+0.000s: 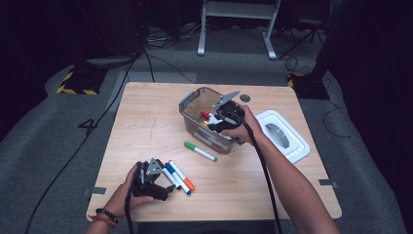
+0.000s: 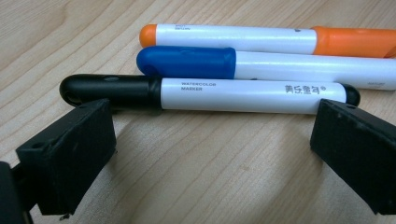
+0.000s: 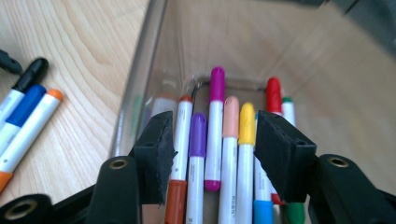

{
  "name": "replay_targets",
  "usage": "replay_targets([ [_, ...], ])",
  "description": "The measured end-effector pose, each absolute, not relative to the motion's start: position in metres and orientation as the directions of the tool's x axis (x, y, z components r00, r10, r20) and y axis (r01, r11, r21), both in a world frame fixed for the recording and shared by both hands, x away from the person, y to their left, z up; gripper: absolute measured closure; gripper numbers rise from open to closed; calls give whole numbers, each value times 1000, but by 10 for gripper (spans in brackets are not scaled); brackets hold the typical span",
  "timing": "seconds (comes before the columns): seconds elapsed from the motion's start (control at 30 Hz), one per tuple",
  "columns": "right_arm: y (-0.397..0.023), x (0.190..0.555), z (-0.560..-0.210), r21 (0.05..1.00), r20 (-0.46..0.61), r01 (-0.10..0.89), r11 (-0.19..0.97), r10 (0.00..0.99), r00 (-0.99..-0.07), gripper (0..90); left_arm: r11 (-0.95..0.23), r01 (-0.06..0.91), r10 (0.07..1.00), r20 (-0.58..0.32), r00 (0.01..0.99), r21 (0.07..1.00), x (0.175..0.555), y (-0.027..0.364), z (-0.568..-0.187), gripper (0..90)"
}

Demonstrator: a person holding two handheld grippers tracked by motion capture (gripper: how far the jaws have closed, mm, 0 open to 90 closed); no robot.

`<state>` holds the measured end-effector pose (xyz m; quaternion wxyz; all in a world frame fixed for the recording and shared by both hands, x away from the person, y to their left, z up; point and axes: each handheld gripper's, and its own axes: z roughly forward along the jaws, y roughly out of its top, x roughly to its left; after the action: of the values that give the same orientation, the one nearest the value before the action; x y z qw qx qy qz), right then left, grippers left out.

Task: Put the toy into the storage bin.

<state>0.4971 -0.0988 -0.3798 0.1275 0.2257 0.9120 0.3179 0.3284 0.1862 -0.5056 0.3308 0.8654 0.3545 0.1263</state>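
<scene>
The left tongs (image 2: 210, 144) sit wide apart with the black marker (image 2: 210, 93) just off at 12 o'clock, while the right tongs (image 3: 212, 149) hang half-spread, empty, over markers in the clear bin (image 1: 192, 105).

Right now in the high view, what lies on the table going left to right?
Left gripper → black marker → blue marker → orange marker → green marker → clear box → white lid.

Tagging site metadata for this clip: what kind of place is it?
Likely a lab or recording studio, not a home: a lone wooden table on grey carpet, cables trailing across the floor, hazard-striped stand bases, dark surroundings.
</scene>
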Motion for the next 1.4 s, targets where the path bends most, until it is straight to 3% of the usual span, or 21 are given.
replay_targets([
  [0.17,-111,483,-364,699,-121,294,652,513,-850,410,-529,530,697,-16,717,663,328,186,-506,5],
  [0.37,-132,462,-348,784,-86,252,568,501,-861,392,-531,528,696,-15,718,663,329,186,-506,5],
  [0.73,-163,405,-346,833,-97,164,528,432,-897,360,-529,530,697,-17,717,663,328,186,-506,5],
  [1.1,-175,367,-382,844,-64,156,513,385,-921,300,-529,529,697,-16,717,664,328,187,-506,5],
  [1.4,-156,360,-434,784,-47,175,595,338,-940,293,-529,528,699,-12,715,664,327,187,-506,5],
])
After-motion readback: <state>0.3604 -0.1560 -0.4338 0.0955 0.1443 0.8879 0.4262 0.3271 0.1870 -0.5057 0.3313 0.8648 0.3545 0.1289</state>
